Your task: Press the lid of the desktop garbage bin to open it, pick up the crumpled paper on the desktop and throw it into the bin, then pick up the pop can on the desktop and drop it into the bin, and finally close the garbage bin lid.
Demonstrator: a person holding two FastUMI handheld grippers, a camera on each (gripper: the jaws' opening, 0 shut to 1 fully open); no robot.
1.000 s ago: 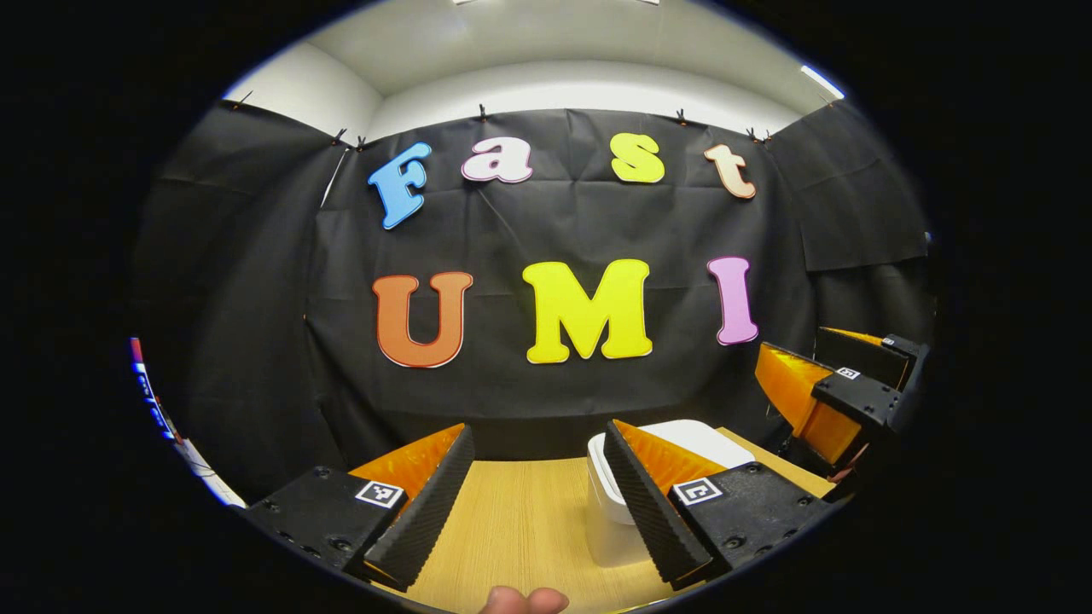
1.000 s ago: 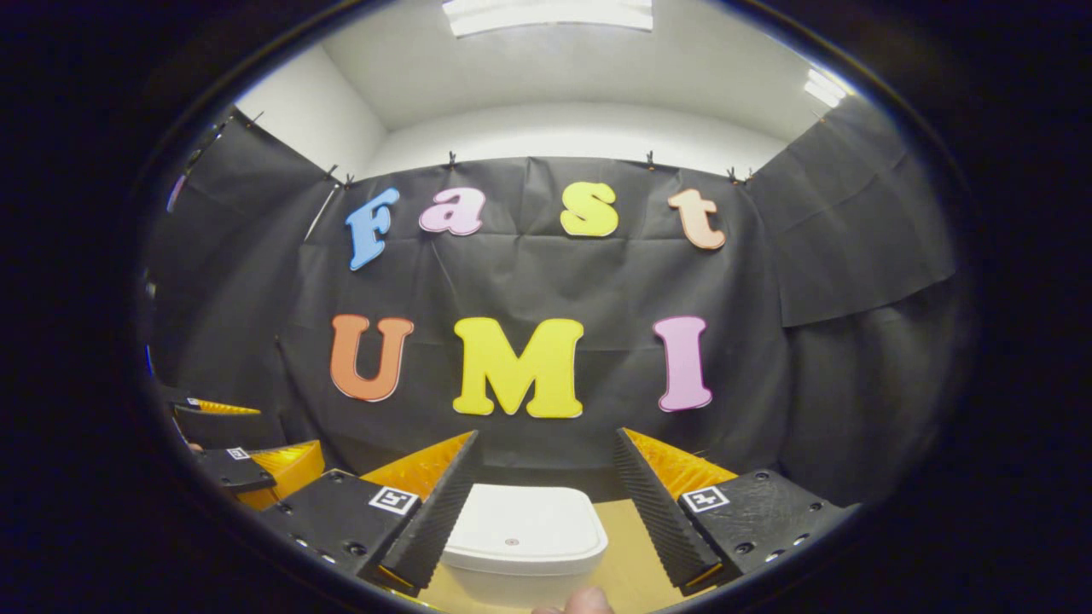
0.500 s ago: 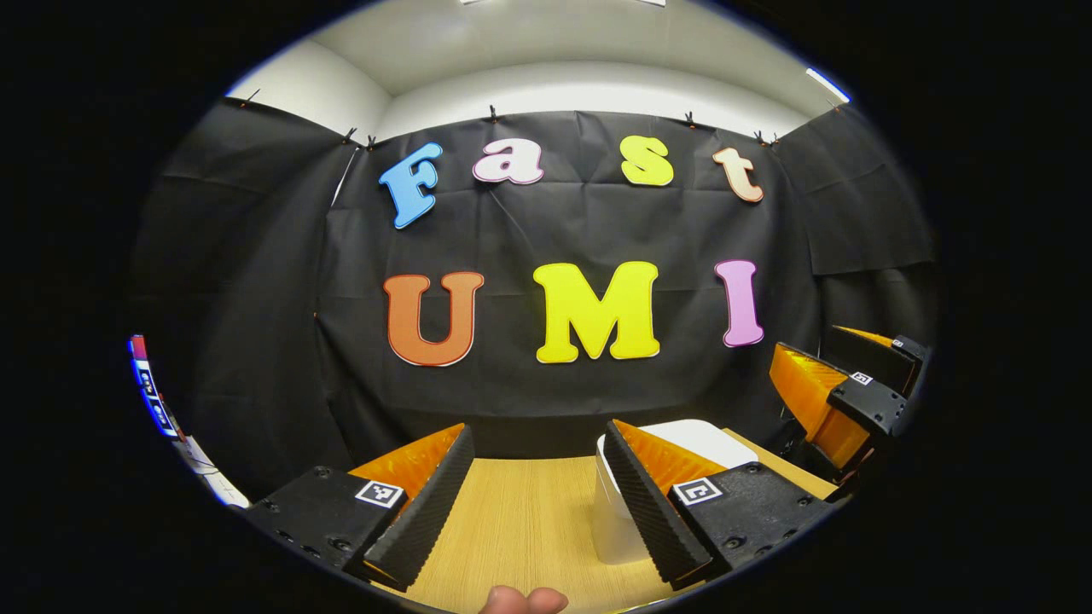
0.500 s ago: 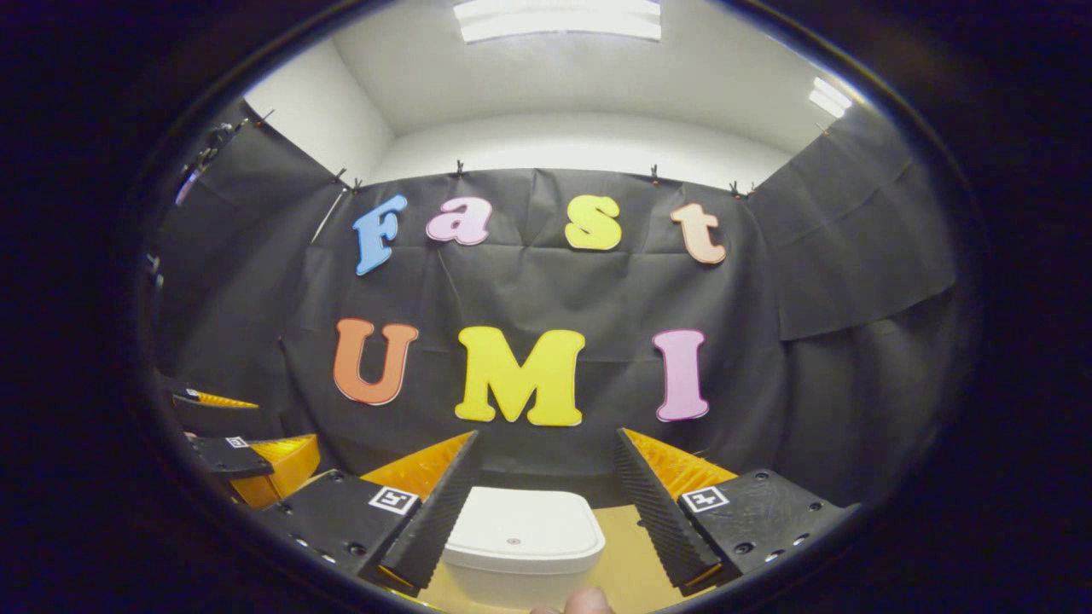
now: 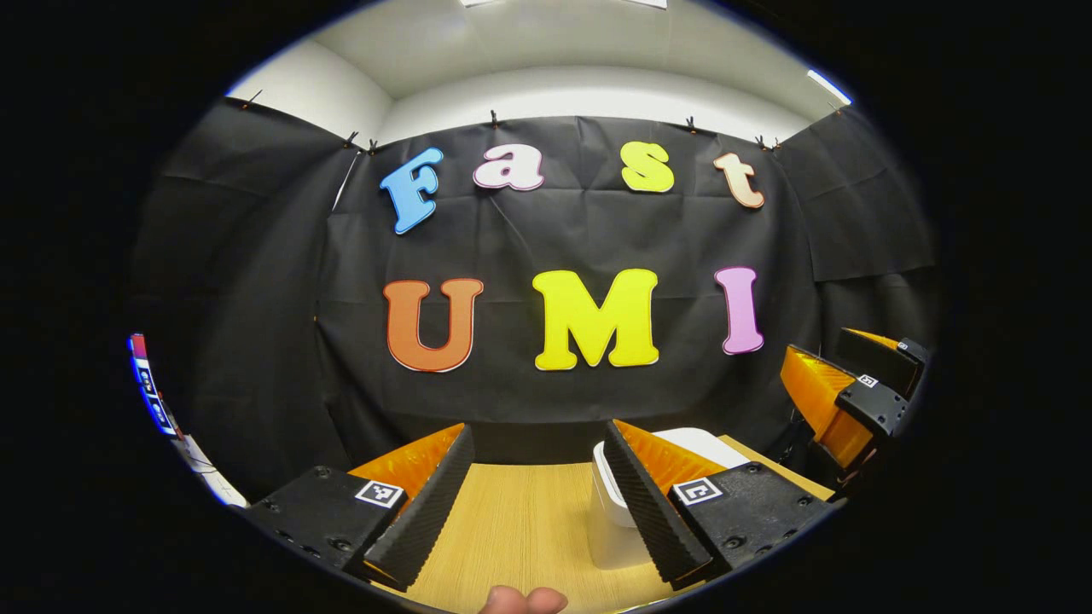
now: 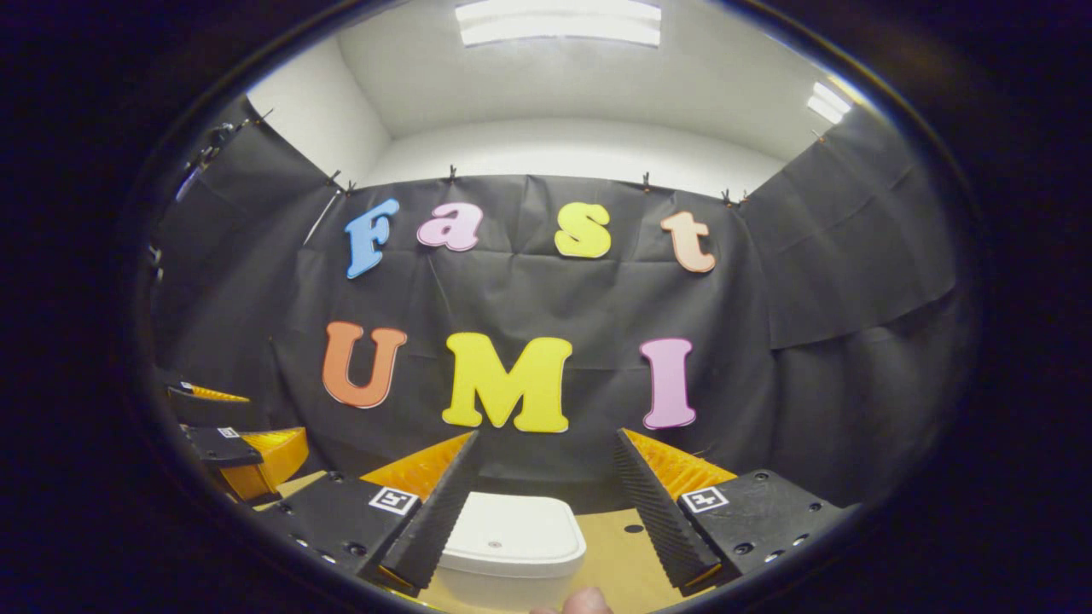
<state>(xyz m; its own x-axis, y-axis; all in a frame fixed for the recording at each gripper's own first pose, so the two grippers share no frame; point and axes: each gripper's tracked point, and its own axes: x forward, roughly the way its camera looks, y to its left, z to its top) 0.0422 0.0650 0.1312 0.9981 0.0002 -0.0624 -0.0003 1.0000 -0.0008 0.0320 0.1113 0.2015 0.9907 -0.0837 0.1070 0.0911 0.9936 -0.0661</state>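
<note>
At the bottom centre of the right gripper view, the white rounded-rectangular plastic garbage bin (image 6: 503,554) is sitting on the light wooden tabletop (image 6: 618,563) with its flat white lid (image 6: 508,533) lying closed on top. The right gripper (image 6: 546,503) is hovering with its two ridged fingers spread wide apart and gripping nothing; the bin is appearing in the gap between them, nearer the frame-left finger (image 6: 431,520), and contact cannot be confirmed. A fingertip of the person's hand (image 6: 584,602) is showing at the bottom edge of that frame. At the lower left of the same view, the left gripper (image 6: 230,448) is appearing farther off.

In the left gripper view, the left gripper (image 5: 533,499) is likewise holding its fingers wide apart with nothing between them but bare tabletop (image 5: 520,529). The bin (image 5: 610,524) is standing at lower centre-right, partly hidden behind the frame-right finger (image 5: 653,507), with its lid (image 5: 704,443) showing above that finger. At the right edge of this frame, the right gripper (image 5: 840,396) is hanging above table level, fingers parted. Fingertips of the holding hand (image 5: 522,600) are showing at the bottom edge.
</note>
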